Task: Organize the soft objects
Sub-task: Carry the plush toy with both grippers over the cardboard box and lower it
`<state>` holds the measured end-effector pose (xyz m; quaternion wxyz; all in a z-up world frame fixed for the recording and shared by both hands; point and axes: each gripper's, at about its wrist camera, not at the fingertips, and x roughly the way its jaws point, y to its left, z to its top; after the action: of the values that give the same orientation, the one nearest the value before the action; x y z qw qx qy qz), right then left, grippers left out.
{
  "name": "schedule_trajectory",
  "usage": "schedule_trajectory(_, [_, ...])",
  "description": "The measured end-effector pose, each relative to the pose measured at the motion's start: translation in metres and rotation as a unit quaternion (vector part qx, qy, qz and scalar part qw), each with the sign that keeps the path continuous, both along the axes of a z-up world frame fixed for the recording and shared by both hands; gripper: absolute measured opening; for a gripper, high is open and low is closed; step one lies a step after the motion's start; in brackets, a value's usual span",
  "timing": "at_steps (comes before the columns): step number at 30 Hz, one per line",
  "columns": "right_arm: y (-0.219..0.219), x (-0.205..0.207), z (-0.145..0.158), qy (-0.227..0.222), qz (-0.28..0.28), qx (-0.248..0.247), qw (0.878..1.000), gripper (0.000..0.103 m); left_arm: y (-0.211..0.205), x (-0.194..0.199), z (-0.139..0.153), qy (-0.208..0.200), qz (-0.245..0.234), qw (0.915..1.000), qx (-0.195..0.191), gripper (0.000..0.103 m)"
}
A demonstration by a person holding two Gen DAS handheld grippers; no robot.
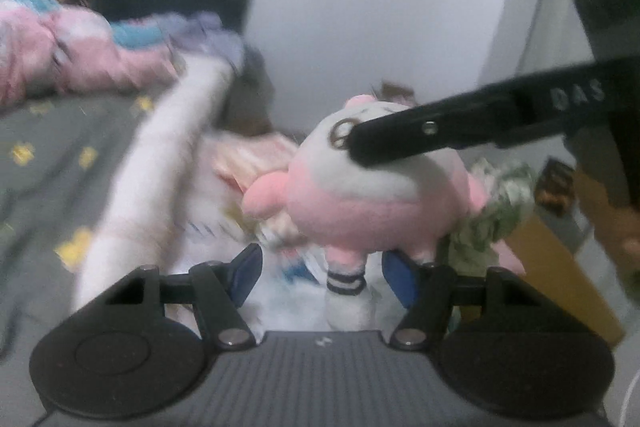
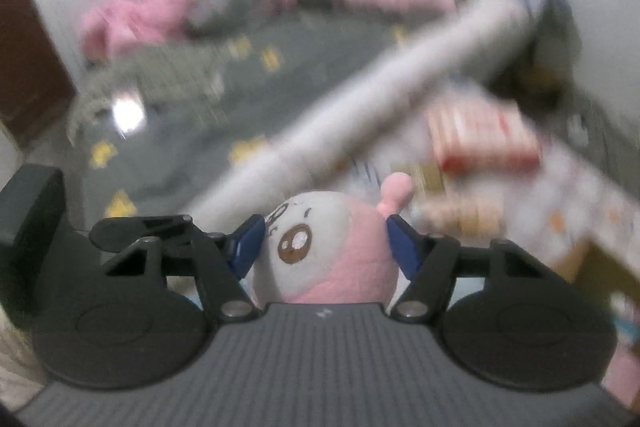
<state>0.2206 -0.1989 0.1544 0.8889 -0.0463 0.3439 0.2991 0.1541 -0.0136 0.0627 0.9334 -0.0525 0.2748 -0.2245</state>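
Evidently, plush toy: a round pink-and-white plush toy (image 2: 320, 259) hung clear of the bedding, lifted above the clutter beside the bed (image 1: 44, 147)
Right gripper: the right gripper (image 2: 324, 247) was clamped on the toy's head, both blue pads pressed into the fabric at either side of the face; in the left view one of its black fingers (image 1: 400, 139) lay across the top of the head
Left gripper: the left gripper (image 1: 320, 279) stood with its jaws apart, gripping nothing; one striped leg (image 1: 346, 275) of the toy dangled in the gap between the pads, touching neither as far as the blur allowed
Key relation: the toy's long axis ran roughly upright, head up in the right gripper and legs down at the left gripper's tips, so the toy lay directly ahead of and just above the left jaws
Nearer hand: the right already had it; the left was close enough to take the lower body
Surroundings: a long white bolster (image 1: 160, 163) lay along the bed's edge, pink bedding (image 1: 80, 59) heaped beyond it
Judgement: carrying stage, placement not yet done
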Motion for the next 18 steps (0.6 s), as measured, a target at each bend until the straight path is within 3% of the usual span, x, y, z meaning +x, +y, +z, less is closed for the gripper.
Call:
schedule_trajectory(4, [0.004,-0.027,0.024,-0.094,0.013,0.051,0.994,0.065,0.013,-0.017,0.025,-0.056,0.028,0.9980,-0.001,0.067])
schedule_trajectory(10, [0.008,-0.054,0.046,-0.184,0.019,0.099,0.978,0.065,0.021,-0.032,0.048,-0.104,0.045,0.9935,-0.006,0.068])
schedule_trajectory(14, [0.011,-0.059,0.054,-0.204,0.015,0.114,0.972,0.065,0.025,-0.033,0.055,-0.102,0.048,0.9934,-0.026,0.069])
schedule_trajectory(16, [0.014,-0.067,0.058,-0.235,0.024,0.104,0.966,0.065,0.028,-0.035,0.060,-0.107,0.049,0.9926,-0.028,0.071])
schedule_trajectory(18, [0.012,-0.062,0.061,-0.226,0.016,0.105,0.968,0.065,0.027,-0.035,0.060,-0.104,0.049,0.9931,-0.024,0.071])
